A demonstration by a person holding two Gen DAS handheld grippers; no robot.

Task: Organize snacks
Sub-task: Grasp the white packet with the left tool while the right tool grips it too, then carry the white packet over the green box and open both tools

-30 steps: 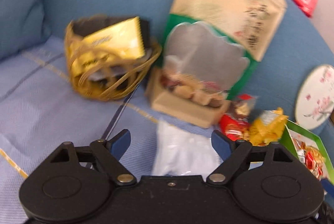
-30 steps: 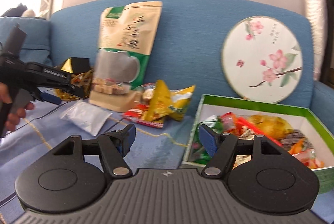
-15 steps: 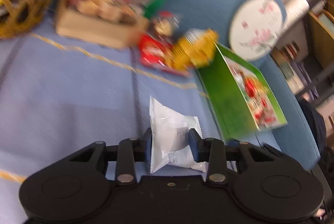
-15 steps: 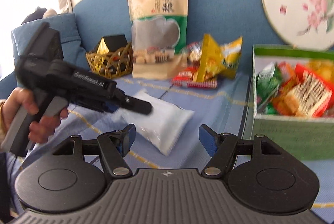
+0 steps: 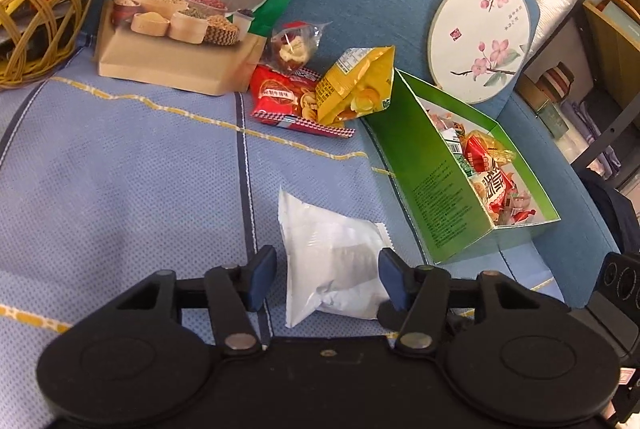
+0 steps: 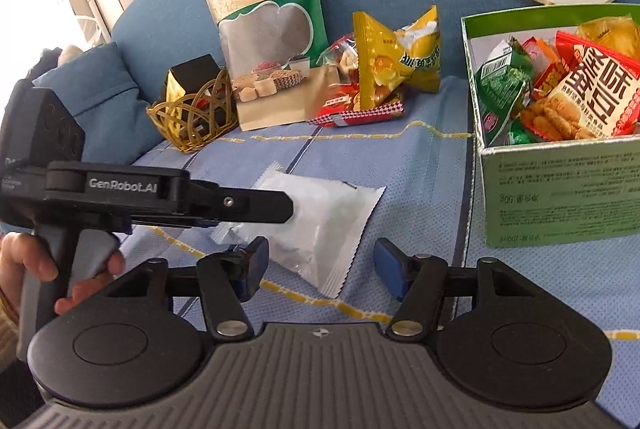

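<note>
While the white snack packet (image 5: 334, 261) lies flat on the blue sofa cover (image 5: 120, 189), the left hand-held gripper (image 5: 327, 279) sits right over its near end with both pads spread wide on either side – nothing pinched as far as I can see. Its long axis runs more or less straight ahead of that gripper, angling a bit toward the green box (image 6: 560, 197) just to the right, already stuffed with snacks. The right hand-held gripper (image 6: 320, 271) is also wide open and empty, hovering near the packet's other end, so either could grab it – left looks closer. Loose yellow bag (image 6: 396, 57) and red packet (image 5: 288, 101) wait by the sofa back, shelving off to the right
</note>
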